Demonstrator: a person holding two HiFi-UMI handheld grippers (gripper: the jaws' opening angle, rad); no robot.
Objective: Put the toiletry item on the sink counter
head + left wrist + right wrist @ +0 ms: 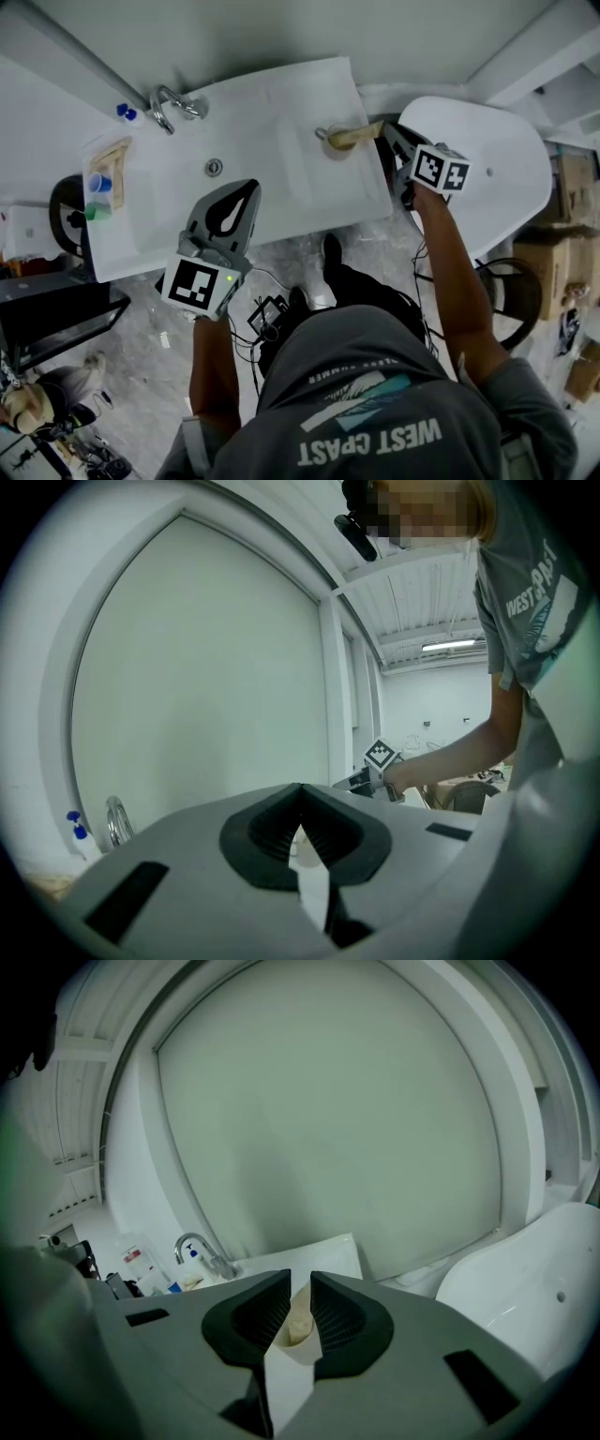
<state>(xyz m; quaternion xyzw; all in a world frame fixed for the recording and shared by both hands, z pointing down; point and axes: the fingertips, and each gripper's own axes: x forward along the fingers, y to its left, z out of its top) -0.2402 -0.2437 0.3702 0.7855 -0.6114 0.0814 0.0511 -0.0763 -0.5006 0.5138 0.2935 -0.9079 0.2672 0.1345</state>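
Right gripper [300, 1277]: jaws narrowly apart. The tan toiletry item [298, 1321] sits in the gap between the pads, low and toward the tips. A sliver of gap shows on either side, so I don't read a clamp.

Head view: the item [354, 138] lies flat on the sink counter [281, 103], near the counter's right edge and roughly 3 o'clock from the drain [214, 167]. Its ring end points to 9 o'clock. Its other end runs into the right gripper [387, 134], which comes in from 3 o'clock.

Left gripper [299, 787]: jaw tips meet, nothing between them. In the head view it [251, 187] hangs over the counter's front edge, about 5 o'clock from the drain and well apart from the item.

Faucet [169, 105] is at 11 o'clock from the drain.
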